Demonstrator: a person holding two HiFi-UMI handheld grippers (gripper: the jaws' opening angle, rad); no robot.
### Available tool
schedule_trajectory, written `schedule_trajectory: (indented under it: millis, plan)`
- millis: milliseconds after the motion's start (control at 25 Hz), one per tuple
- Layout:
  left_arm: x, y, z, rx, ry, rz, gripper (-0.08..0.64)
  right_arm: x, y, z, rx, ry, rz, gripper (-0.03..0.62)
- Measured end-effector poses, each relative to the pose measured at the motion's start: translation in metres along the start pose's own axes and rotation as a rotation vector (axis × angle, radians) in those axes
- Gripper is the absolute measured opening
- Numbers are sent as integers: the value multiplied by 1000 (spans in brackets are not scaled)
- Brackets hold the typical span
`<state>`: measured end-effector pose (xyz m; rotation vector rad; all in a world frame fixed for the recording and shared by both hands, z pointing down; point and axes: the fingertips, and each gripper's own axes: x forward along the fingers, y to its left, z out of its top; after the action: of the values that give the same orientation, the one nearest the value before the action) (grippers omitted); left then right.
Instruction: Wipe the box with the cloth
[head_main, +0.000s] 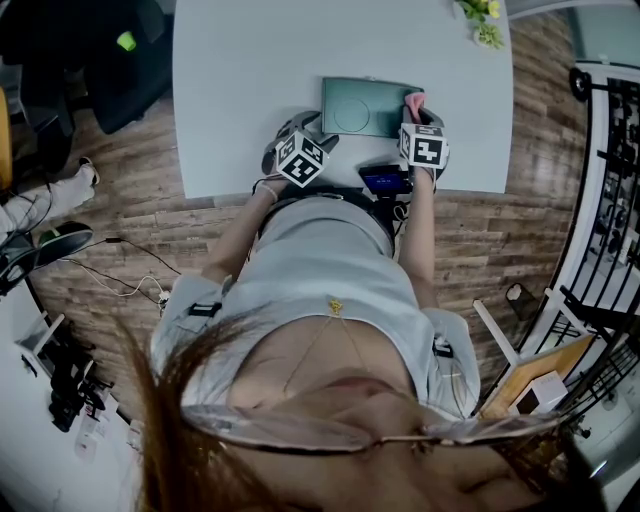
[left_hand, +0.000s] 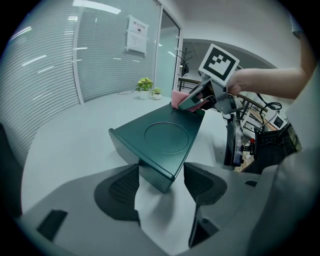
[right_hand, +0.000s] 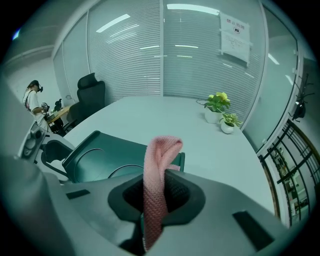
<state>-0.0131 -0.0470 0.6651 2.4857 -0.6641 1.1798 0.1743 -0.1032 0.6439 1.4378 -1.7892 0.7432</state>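
Observation:
A dark green box (head_main: 362, 106) with a round mark on its lid lies flat on the pale grey table (head_main: 230, 90), near the front edge. My left gripper (left_hand: 161, 176) is open, with the box's near corner (left_hand: 161, 172) between its fingers. My right gripper (right_hand: 159, 175) is shut on a pink knitted cloth (right_hand: 159, 170) that sticks up between its pads. In the left gripper view the right gripper (left_hand: 196, 100) holds the cloth (left_hand: 178, 97) at the box's far corner. From the head view, the left gripper (head_main: 312, 135) is at the box's near left corner and the right gripper (head_main: 418, 115) at its right end.
Two small potted plants (right_hand: 221, 114) stand at the table's far right end (head_main: 484, 22). A black office chair (head_main: 120, 60) is off the table's left side. A dark device (head_main: 385, 180) sits at the front edge. A black railing (head_main: 610, 150) runs along the right.

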Motion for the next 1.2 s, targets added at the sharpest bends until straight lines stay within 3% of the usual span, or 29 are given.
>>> schedule_trajectory:
  millis: [680, 1200]
  plan:
    - [1, 0, 1, 1, -5, -3, 296, 1, 24, -5, -187, 71, 3, 44]
    - [2, -1, 2, -4, -2, -6, 296, 6, 49, 0, -122, 40, 107, 44]
